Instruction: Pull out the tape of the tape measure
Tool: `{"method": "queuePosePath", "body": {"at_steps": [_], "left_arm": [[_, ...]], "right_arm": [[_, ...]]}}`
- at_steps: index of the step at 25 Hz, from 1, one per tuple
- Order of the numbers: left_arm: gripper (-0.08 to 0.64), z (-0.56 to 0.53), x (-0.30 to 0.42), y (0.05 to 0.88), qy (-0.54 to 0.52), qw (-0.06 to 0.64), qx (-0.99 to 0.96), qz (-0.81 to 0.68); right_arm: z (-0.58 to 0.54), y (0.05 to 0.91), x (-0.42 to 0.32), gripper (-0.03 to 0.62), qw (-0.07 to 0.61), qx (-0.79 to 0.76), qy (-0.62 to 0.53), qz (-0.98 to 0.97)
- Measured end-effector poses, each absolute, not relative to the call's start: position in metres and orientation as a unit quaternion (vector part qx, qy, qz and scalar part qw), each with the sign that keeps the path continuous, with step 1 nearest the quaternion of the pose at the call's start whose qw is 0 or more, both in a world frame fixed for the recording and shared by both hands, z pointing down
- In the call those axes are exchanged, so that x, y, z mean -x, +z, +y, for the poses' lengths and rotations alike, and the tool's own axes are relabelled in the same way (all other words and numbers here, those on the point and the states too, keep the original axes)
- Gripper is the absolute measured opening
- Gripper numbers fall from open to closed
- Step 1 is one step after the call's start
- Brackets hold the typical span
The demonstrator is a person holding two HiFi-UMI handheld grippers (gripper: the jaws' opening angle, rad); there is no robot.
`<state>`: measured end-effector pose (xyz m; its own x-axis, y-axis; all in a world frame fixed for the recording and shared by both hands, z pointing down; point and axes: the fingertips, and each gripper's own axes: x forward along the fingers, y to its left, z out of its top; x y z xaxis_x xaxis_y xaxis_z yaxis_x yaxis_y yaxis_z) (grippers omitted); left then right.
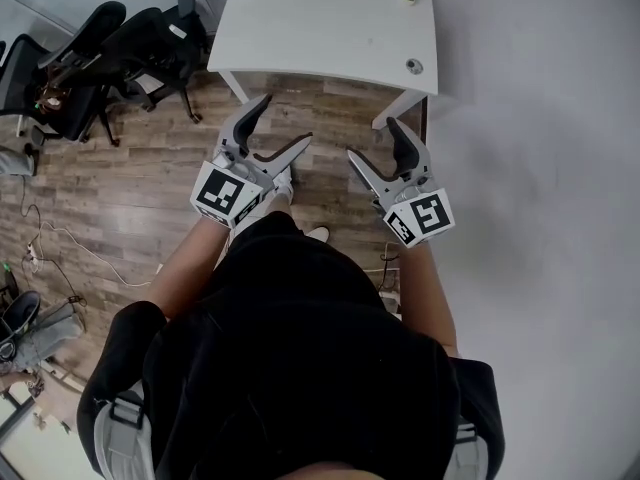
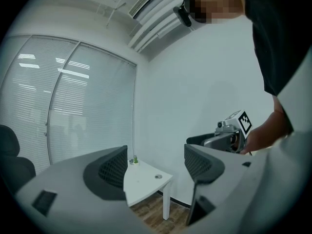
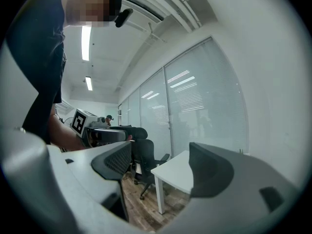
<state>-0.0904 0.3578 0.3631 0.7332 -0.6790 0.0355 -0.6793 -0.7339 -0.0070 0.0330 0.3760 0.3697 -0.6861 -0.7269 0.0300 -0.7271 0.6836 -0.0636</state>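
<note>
The grey left gripper [image 1: 287, 118] and grey right gripper [image 1: 371, 136] are held mid-frame over the brown wooden floor [image 1: 150, 178], jaws wide apart and empty. A small round grey thing [image 1: 413, 66], possibly the tape measure, lies on the white rectangular table [image 1: 300, 28] at upper right.

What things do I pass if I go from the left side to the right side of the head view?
black office chairs → left gripper, jaws apart → right gripper, jaws apart → grey floor
</note>
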Motion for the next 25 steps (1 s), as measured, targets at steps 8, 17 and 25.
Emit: {"method": "queuePosePath", "body": {"at_steps": [8,17,25], "left_arm": [[0.360,0.262,0.098,0.356,0.013,-0.004,-0.939,-0.345],[0.360,0.161,0.132,0.363,0.025,0.013,-0.946,-0.322],[0.359,0.099,0.156,0.369,0.027,0.018,-0.951,-0.309]], "right_arm": [[0.284,0.365,-0.022,0.359,0.014,-0.408,0.035,-0.912],[0.185,0.358,0.017,0.357,0.021,-0.421,0.041,-0.906],[0.131,0.365,0.043,0.357,0.021,-0.435,0.055,-0.898]]}}
